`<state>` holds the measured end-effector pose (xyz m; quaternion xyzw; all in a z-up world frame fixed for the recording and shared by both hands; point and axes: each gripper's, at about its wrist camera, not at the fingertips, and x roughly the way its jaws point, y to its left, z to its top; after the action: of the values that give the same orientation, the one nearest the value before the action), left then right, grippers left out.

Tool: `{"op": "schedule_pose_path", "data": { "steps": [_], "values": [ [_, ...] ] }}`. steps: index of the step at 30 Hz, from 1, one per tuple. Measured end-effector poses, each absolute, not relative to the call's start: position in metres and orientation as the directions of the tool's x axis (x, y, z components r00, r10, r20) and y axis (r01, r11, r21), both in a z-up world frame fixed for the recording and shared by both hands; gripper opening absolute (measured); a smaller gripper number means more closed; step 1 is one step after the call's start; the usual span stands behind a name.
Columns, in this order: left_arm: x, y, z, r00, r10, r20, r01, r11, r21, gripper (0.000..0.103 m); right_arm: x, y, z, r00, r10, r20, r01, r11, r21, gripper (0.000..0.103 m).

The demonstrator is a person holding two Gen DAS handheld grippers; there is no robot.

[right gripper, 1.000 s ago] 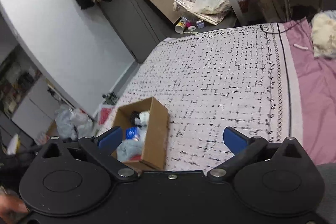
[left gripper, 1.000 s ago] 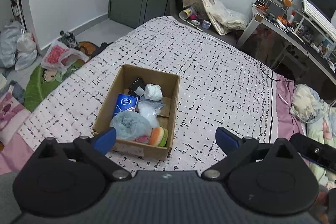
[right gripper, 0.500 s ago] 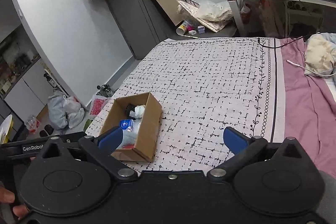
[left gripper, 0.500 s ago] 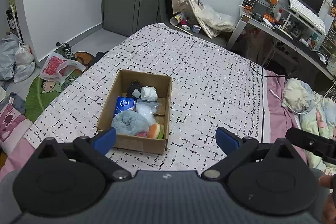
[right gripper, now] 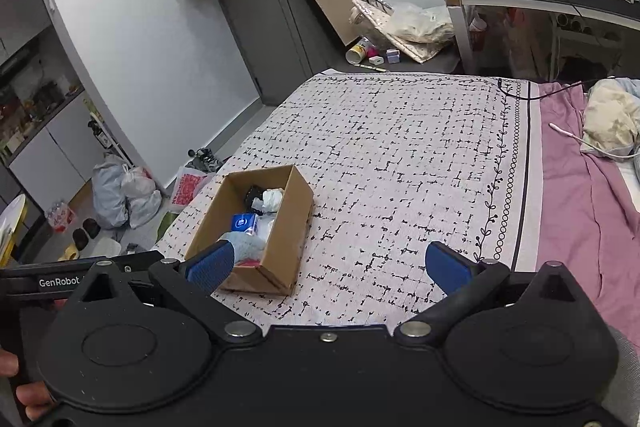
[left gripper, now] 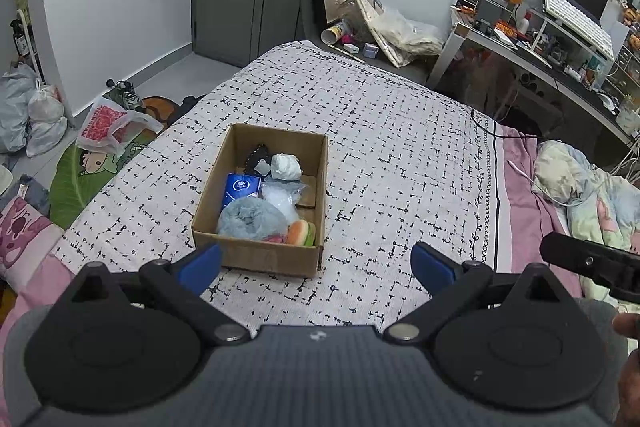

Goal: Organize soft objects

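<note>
A cardboard box sits on the patterned bedspread; it also shows in the right wrist view. Inside lie a grey-blue fluffy thing, a blue tissue pack, a clear plastic bag, a white crumpled lump, a black item and a burger-shaped toy. My left gripper is open and empty, held above the bed in front of the box. My right gripper is open and empty, to the right of the box and higher.
A pink sheet and a crumpled blanket lie on the bed's right side. A cluttered desk stands at the back right. Bags and a green mat lie on the floor to the left.
Both grippers have pulled back and risen, so the box looks smaller and farther off. The right view has levelled out. Both stay open and empty.
</note>
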<state>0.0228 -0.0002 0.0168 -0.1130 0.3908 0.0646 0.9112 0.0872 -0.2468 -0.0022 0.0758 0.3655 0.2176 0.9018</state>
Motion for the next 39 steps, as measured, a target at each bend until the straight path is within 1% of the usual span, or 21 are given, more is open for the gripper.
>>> {"op": "schedule_pose_path", "data": {
  "steps": [12, 39],
  "values": [
    [0.0189, -0.0032, 0.0174, 0.684, 0.037, -0.729, -0.200, 0.970, -0.138, 0.100, 0.0822, -0.2450, -0.0013, 0.631, 0.447, -0.634, -0.357, 0.893, 0.274, 0.103],
    [0.0196, -0.0041, 0.0174, 0.677, 0.041, -0.735, -0.187, 0.975, -0.117, 0.100, 0.0820, -0.2476, -0.0011, 0.614, 0.458, -0.643, -0.372, 0.886, 0.276, 0.103]
  ]
}}
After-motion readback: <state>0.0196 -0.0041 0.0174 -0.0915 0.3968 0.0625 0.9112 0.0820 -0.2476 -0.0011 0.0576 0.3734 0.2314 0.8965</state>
